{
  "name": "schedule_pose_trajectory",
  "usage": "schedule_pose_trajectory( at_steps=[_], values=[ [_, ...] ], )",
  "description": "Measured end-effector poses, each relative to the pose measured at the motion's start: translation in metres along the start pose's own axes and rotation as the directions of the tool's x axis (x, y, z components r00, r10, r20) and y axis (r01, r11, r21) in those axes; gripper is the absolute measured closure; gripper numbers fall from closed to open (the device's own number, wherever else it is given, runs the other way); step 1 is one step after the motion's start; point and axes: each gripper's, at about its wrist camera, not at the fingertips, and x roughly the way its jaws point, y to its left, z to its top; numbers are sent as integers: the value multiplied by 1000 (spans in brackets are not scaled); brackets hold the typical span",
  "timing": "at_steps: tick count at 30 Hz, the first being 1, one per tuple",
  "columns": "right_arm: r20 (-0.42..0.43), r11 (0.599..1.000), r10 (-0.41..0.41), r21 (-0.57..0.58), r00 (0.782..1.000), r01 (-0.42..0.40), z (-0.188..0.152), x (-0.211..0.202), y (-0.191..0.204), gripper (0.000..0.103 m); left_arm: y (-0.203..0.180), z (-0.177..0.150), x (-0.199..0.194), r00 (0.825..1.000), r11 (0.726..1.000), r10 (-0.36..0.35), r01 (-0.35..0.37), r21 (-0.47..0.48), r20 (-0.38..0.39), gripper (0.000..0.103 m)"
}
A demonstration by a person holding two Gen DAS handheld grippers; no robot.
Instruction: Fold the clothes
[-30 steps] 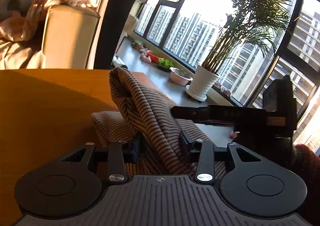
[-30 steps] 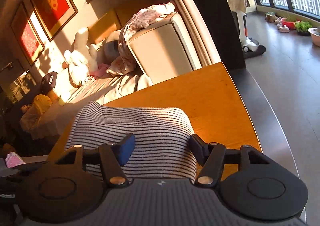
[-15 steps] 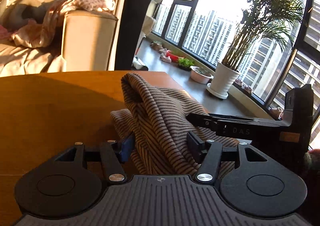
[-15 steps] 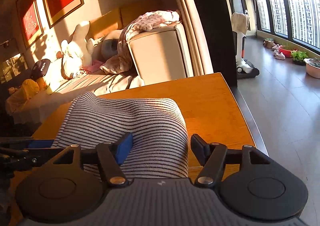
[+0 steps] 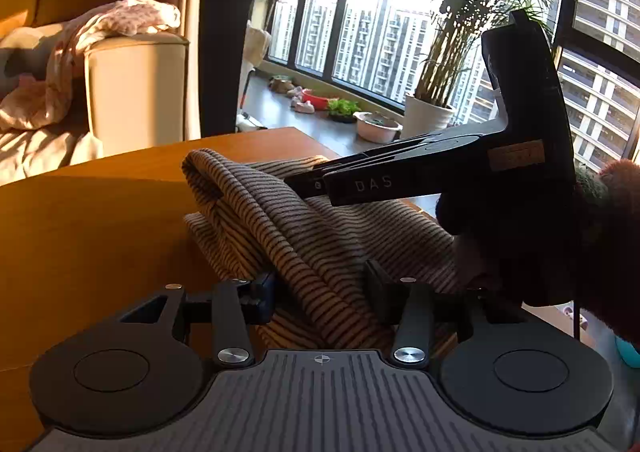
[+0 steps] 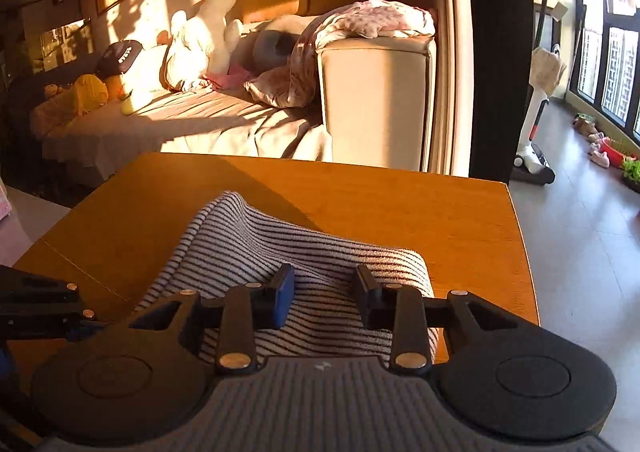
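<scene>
Striped garment (image 6: pixel 288 264): white knit with thin dark stripes, lying folded on the wooden table (image 6: pixel 400 208). In the right wrist view it occupies the near half of the top, closer to the right edge than the left; its far left part rises in a soft hump, the right part lies flatter.

Garment, left wrist view (image 5: pixel 280 228): a raised fold stands up from a flatter layer spread on the table (image 5: pixel 88 236), running from the far peak down toward the camera.

Left gripper (image 5: pixel 320 292): jaws set fairly wide, one on each side of the raised fold; cloth fills the gap between them. Whether the pads actually press the cloth, I cannot tell.

Right gripper (image 6: pixel 324 298): jaws parted, medium gap, low over the near part of the garment with striped cloth showing between them; not pinched together. Contact with the fabric: cannot tell.

Right gripper, seen from the left wrist (image 5: pixel 440 172): black body marked "DAS", reaching in from the right over the garment, its tip against the cloth behind the fold.

Table: warm orange wood, strong low sun, shadow across the left part.

Sofa (image 6: pixel 376 104): beyond the far edge, cream armrest with a pink blanket (image 6: pixel 372 20) draped on top.

Plush toy (image 6: pixel 204 36): white, on the sofa seat.

Potted palm (image 5: pixel 472 52): by the window, white pot.
</scene>
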Motion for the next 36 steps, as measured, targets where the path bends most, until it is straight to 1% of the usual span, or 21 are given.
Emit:
schedule_pose_trajectory(
  at_steps=[4, 5, 6, 7, 9, 11, 12, 13, 15, 16, 19, 20, 21, 22, 27, 29, 31, 33, 34, 36],
  values=[
    [31, 1000, -12, 1, 999, 12, -3, -21, 3, 69, 0, 1, -4, 1000, 1000, -13, 13, -18, -2, 51],
    [47, 1000, -5, 7, 999, 5, -5, -31, 2, 67, -1, 3, -7, 1000, 1000, -14, 14, -18, 4, 51],
    [63, 1000, -2, 16, 998, 1, -7, -40, 0, 61, 0, 6, -11, 1000, 1000, -19, 19, -24, 15, 51],
    [74, 999, -6, 32, 997, 4, -11, -48, -3, 57, 2, 12, -16, 999, 999, -26, 28, -36, 38, 52],
    [74, 998, -22, 68, 997, 17, -22, -59, -10, 57, 8, 26, -27, 994, 997, -43, 49, -65, 97, 52],
    [64, 996, -23, 84, 998, 18, -35, -66, -13, 57, 15, 42, -33, 985, 992, -63, 78, -94, 160, 52],
    [56, 996, -20, 88, 998, 15, -42, -69, -14, 55, 17, 52, -32, 981, 991, -67, 87, -102, 184, 52],
    [51, 995, -16, 95, 999, 11, -48, -72, -15, 47, 19, 59, -25, 979, 989, -71, 93, -112, 191, 51],
    [51, 992, -4, 127, 999, -3, -54, -75, -18, 34, 24, 73, -6, 978, 985, -79, 105, -133, 191, 50],
    [51, 990, 2, 143, 999, -9, -57, -76, -20, 31, 29, 75, 6, 982, 983, -73, 100, -155, 173, 50],
    [49, 975, 37, 216, 998, -46, -65, -78, -30, 25, 49, 71, 47, 996, 970, -40, 58, -237, 79, 53],
    [47, 967, 53, 246, 997, -63, -67, -76, -35, 25, 55, 65, 56, 998, 968, -27, 40, -248, 56, 54],
    [48, 959, 69, 271, 996, -79, -69, -74, -40, 25, 58, 61, 60, 999, 969, -18, 30, -245, 50, 55],
    [50, 955, 83, 281, 995, -94, -70, -71, -43, 25, 60, 57, 62, 999, 971, -12, 25, -237, 53, 53],
    [25, 932, 152, 329, 988, -151, -68, -48, -43, 24, 55, 58, 60, 999, 978, 1, 6, -207, 35, 53],
    [35, 941, 129, 311, 991, -134, -64, -49, -35, 29, 55, 56, 59, 999, 979, 8, -1, -204, 32, 53],
    [87, 961, 106, 245, 991, -125, -61, -66, -23, 44, 56, 55, 56, 999, 978, 5, 2, -210, 34, 53],
    [124, 968, 127, 201, 984, -151, -60, -79, -15, 45, 57, 54, 53, 999, 976, 1, 7, -220, 37, 51],
    [121, 971, 130, 187, 984, -151, -61, -81, -13, 45, 58, 54, 52, 999, 975, -1, 10, -224, 39, 51],
    [80, 980, 103, 162, 991, -115, -67, -77, -12, 46, 60, 53, 49, 999, 972, -6, 15, -233, 42, 51]
  ],
)
